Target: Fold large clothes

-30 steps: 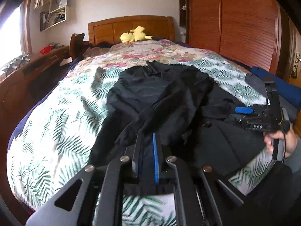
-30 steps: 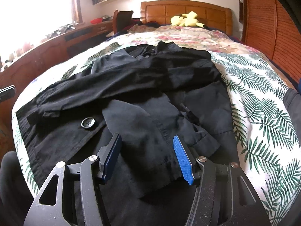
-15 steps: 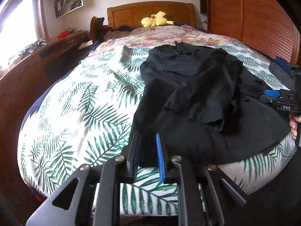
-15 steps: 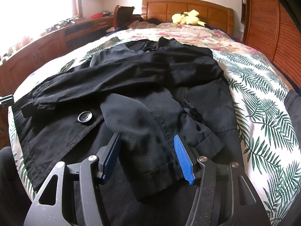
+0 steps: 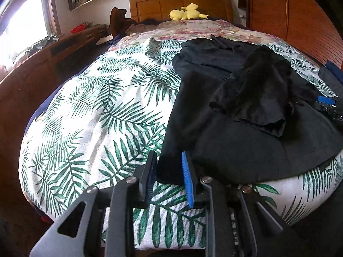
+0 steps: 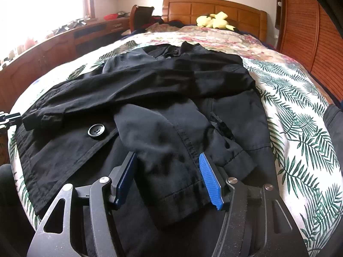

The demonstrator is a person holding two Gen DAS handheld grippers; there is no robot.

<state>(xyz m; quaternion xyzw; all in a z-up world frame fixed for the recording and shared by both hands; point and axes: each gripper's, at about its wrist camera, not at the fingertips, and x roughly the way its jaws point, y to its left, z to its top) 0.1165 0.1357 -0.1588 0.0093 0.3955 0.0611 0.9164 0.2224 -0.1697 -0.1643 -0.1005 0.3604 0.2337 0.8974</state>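
A large black coat (image 5: 235, 145) lies spread on the bed, one sleeve (image 6: 139, 87) folded across its front and a big button (image 6: 96, 130) showing. My left gripper (image 5: 168, 154) sits at the coat's near left hem corner. Its jaws are opening, and the corner lies loose between the blue pads (image 5: 188, 180). My right gripper (image 6: 167, 155) hovers open over the other sleeve's cuff end, pads wide apart above the cloth. The right gripper (image 5: 328, 105) also shows at the right edge of the left wrist view.
The bedspread (image 5: 96, 117) with green palm leaves covers the bed up to a wooden headboard (image 5: 182, 2), where a yellow plush toy (image 5: 186, 14) lies. A wooden desk (image 5: 42, 60) runs along the left, a wardrobe (image 5: 289, 21) on the right. Another dark garment (image 6: 334, 124) lies at the bed's right edge.
My left gripper came down and toward the bed's near left edge, and its jaws parted from shut on the coat hem. The right gripper stayed where it was.
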